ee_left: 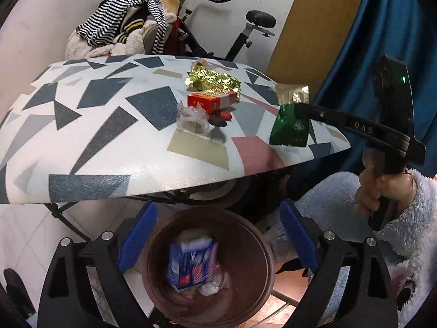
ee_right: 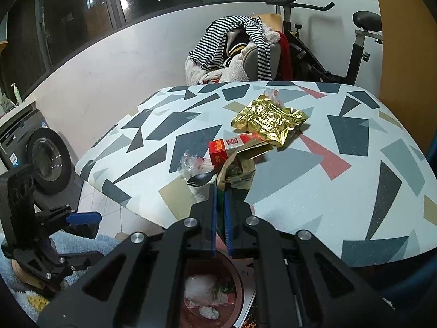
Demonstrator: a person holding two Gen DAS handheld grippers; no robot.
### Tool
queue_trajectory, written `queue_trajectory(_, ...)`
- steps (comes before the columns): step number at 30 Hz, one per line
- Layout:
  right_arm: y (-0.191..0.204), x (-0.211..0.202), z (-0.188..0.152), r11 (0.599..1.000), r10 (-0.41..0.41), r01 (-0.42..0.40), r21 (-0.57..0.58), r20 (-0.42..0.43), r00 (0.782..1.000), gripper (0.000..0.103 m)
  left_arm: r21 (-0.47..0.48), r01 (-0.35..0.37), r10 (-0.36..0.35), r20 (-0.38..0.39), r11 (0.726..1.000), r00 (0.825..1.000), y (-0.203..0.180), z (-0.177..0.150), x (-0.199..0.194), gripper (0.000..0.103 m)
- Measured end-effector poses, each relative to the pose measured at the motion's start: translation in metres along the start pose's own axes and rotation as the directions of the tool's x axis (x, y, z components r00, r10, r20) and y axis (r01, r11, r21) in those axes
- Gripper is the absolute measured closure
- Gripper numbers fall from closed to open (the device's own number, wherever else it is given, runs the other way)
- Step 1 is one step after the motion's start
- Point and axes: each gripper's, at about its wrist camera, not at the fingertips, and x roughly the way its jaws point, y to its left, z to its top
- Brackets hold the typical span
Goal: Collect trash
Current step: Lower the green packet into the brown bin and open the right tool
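My left gripper (ee_left: 218, 207) hangs open over a brown trash bin (ee_left: 262, 246) on the floor, nothing between its blue pads (ee_left: 136, 237). Inside the bin lies a blurred blue and white carton (ee_left: 191, 262) on other scraps. My right gripper (ee_right: 221, 188) is shut on a green and gold pouch (ee_right: 235, 172), held at the table's near edge above the bin (ee_right: 240, 281); the left wrist view shows the pouch (ee_left: 289, 123) hanging there. On the table (ee_left: 109, 142) remain a gold foil wrapper (ee_left: 213, 80), a red box (ee_left: 210, 101), a clear plastic wrap (ee_left: 192, 117) and a black spork (ee_right: 199, 178).
A chair piled with striped clothes (ee_left: 123, 27) and an exercise bike (ee_left: 245, 32) stand behind the table. A blue curtain (ee_left: 382, 41) hangs at the right. A washing machine (ee_right: 41, 155) sits at the far left. A fleecy sleeve (ee_left: 409, 218) shows behind the right handle.
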Motion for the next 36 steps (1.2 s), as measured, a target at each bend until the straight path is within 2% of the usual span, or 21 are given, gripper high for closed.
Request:
queue_trajectory(8, 0.010, 0.001, -0.010, 0.999, 0.016, -0.016, -0.031, -0.024, 1.000, 0.094, -0.038, -0.035, 0.038, 0.062, 0.999, 0.997, 0.012, 0.005, -0.020, 0.014)
queue_trajectory(14, 0.021, 0.004, -0.025, 0.997, 0.049, -0.053, -0.052, -0.073, 0.996, 0.094, -0.065, -0.074, 0.080, 0.099, 0.995, 0.992, 0.021, 0.004, -0.033, 0.014)
queue_trajectory(21, 0.049, 0.016, -0.050, 0.986, 0.048, -0.072, -0.152, -0.156, 0.987, 0.094, -0.119, -0.110, 0.126, 0.137, 0.987, 0.983, 0.030, -0.003, -0.051, 0.013)
queue_trajectory(27, 0.067, 0.032, -0.064, 0.969, 0.047, -0.097, -0.225, -0.217, 0.975, 0.094, -0.137, -0.125, 0.146, 0.152, 0.983, 0.978, 0.033, -0.007, -0.056, 0.013)
queue_trajectory(36, 0.072, 0.046, -0.070, 0.967, 0.043, -0.106, -0.231, -0.263, 0.964, 0.093, -0.164, -0.131, 0.154, 0.140, 0.978, 0.978, 0.040, -0.013, -0.054, 0.013)
